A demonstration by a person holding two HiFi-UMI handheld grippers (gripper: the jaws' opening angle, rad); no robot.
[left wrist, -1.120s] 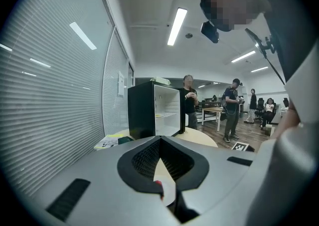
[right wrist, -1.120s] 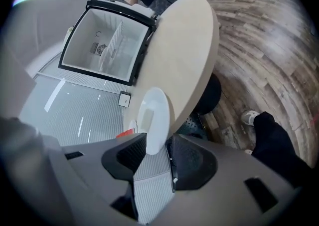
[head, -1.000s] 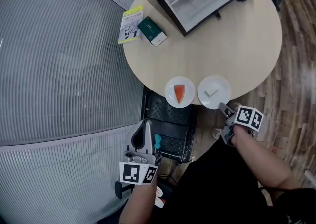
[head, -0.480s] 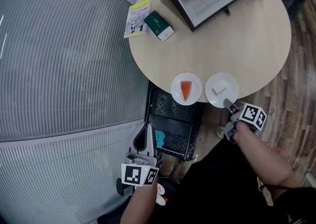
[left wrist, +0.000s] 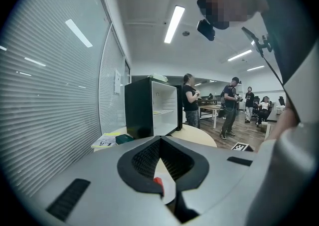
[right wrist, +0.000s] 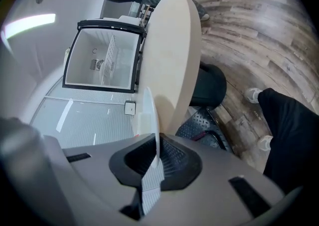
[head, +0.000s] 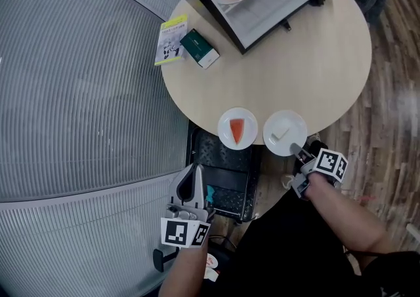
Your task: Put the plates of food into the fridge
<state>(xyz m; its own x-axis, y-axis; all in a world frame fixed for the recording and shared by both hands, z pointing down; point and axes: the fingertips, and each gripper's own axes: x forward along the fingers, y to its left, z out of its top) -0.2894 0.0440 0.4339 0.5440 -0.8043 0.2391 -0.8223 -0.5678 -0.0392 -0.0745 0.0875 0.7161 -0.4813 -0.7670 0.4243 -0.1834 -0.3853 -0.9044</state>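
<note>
The rim of the white plate [head: 292, 124] bearing a pale morsel, set at the near edge of the round worktop [head: 315, 59], is clamped between the fingers of the right gripper [head: 302, 153], which have just been closing. A second plate [head: 226, 122], with a red slice, is set just beside it. The left gripper [head: 197, 174] is held off the worktop, its fingers pressed together on nothing.

round table [head: 315, 59] holds fridge [head: 279, 6], booklet [head: 170, 40], green box [head: 199, 48], red-slice plate [head: 225, 134] and white-morsel plate [head: 293, 124].
</note>
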